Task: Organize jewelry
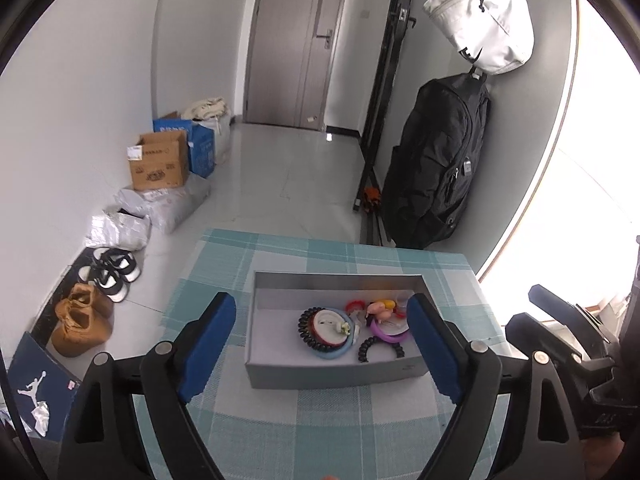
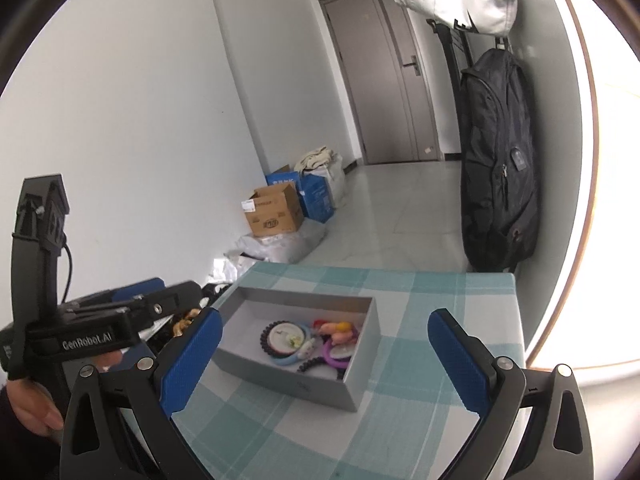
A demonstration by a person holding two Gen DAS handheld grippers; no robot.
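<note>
A grey open box stands on a teal checked tablecloth. Inside lie a black bead bracelet around a white round piece, a light blue ring, a purple ring, a black coil tie and small pink and yellow pieces. My left gripper is open and empty, held above the box's near side. The box also shows in the right wrist view. My right gripper is open and empty, just in front of the box. The left gripper's body shows at the left.
The table's far edge drops to a tiled floor. Cardboard boxes, bags and shoes line the left wall. A black backpack and a white bag hang at the right. A bright window is at the right.
</note>
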